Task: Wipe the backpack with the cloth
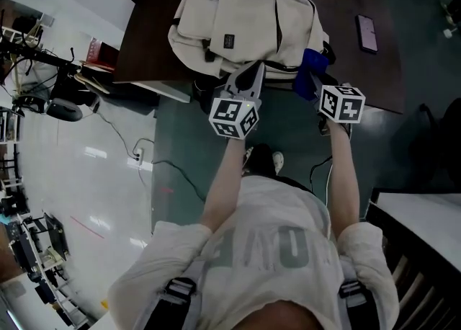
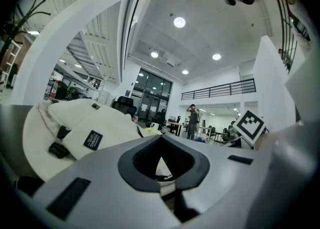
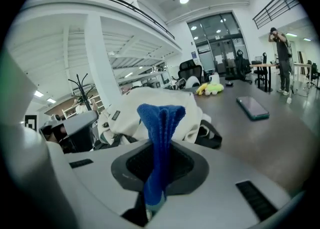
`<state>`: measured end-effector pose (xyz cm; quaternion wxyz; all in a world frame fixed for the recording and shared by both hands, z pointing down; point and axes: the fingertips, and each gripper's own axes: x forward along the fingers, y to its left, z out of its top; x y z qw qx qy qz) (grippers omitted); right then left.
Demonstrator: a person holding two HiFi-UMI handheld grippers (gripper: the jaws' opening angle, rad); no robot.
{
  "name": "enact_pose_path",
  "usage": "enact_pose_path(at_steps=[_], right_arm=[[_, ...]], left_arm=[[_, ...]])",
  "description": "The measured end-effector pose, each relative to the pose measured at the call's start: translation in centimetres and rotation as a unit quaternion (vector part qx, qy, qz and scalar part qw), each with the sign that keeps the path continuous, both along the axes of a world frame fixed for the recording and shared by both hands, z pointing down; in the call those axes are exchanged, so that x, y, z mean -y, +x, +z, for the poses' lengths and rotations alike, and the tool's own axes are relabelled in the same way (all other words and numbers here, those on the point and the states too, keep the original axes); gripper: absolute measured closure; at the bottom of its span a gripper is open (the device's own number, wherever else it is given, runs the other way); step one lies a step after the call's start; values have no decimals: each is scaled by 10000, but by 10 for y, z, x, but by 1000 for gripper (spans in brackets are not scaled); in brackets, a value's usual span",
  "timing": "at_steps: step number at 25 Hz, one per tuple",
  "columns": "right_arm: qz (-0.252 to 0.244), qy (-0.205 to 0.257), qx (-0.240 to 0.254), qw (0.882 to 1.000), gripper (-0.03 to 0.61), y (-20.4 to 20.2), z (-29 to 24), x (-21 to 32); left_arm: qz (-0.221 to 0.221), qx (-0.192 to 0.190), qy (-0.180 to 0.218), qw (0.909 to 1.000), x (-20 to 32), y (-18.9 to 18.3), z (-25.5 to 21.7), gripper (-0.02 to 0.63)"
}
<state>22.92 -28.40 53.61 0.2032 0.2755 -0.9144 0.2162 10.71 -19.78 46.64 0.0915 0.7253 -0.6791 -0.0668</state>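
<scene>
Leftward first: left gripper [image 1: 243, 82] clenched on nothing, parked at the near edge of the backpack [image 1: 245, 22], probably to steady it. Backpack at twelve o'clock on the dark table [image 1: 155, 26], zipped, contents hidden. At one o'clock, right gripper [image 1: 317, 85] pinching the blue cloth [image 1: 308, 68] upright, seemingly poised for wiping.

My head view looks steeply down; both gripper views sit close behind their jaws, sharing the backpack [image 1: 245, 22] just beyond.
</scene>
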Motion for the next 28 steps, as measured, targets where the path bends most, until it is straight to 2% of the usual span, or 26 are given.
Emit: enact_pose_path(at_steps=[8, 12, 15, 20, 24, 28], right_arm=[[595, 977, 20, 9934, 535, 42, -71, 92], [618, 1257, -171, 9900, 535, 46, -84, 146], [340, 1287, -423, 9902, 536, 28, -77, 189], [-335, 1078, -929, 9893, 536, -27, -38, 248], [-854, 882, -1251, 9845, 535, -62, 0, 267], [-1432, 793, -1451, 9758, 535, -86, 25, 263]], left_arm=[[488, -24, 218, 9986, 47, 30, -20, 612], [634, -135, 198, 9977, 86, 44, -12, 612], [611, -225, 94, 9978, 119, 47, -1, 612], [355, -394, -50, 9986, 160, 34, 13, 612], [216, -494, -152, 9984, 175, 23, 22, 612], [212, -487, -131, 9985, 181, 21, 22, 612]])
